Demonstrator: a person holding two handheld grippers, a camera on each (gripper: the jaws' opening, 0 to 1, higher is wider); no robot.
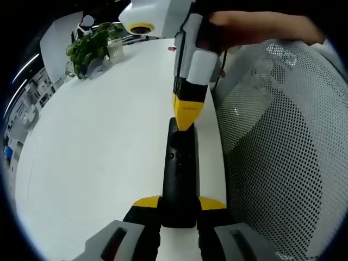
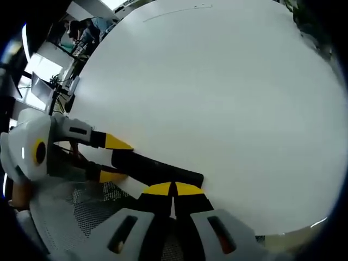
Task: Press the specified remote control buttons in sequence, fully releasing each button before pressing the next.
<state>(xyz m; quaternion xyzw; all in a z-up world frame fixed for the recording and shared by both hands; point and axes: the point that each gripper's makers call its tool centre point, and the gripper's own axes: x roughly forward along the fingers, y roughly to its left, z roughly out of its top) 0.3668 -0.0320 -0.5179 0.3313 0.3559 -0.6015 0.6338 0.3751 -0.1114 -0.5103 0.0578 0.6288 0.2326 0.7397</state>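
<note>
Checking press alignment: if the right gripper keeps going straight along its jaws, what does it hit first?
The black remote control, directly off the right gripper tips, held by the left gripper; contact itself unclear.

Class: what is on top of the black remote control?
The shut right gripper tip rests on the remote control, which the left gripper holds. The button beneath the tip is covered.
</note>
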